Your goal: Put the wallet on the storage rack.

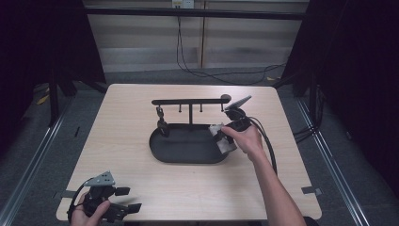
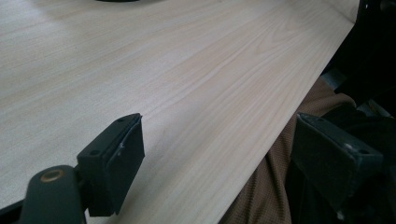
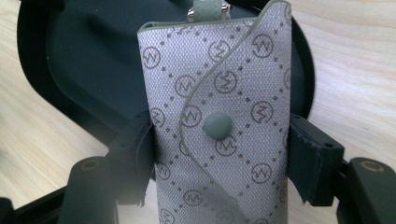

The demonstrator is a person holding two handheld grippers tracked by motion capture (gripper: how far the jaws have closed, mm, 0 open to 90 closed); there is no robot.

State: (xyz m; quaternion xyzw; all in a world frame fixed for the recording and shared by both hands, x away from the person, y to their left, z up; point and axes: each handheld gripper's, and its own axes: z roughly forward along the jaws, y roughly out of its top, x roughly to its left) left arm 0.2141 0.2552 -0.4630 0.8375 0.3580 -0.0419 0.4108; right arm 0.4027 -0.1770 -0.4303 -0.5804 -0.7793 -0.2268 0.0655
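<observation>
We've got the right gripper [image 3: 219, 154] clamped on the grey key pouch [image 3: 219, 116] over the right end of the black tray [image 1: 188, 150], left gripper [image 1: 120, 200] open well in front of it, so we reckon the slick fabric could slip out.

Overhead light, even on the table [image 1: 141, 155]; room around it near black, curtains swallowed. Soft shadow under the tray [image 1: 188, 150] ahead of my right fingers. High view low-res, slightly soft. Beyond my left fingers [image 2: 112, 163] the wood has a pale sheen, far end washed out; pads a bit blurred. Between my right fingers [image 3: 135, 158] the pouch [image 3: 219, 116] weave is sharp up top, smeared and hazy at the bottom edge.
</observation>
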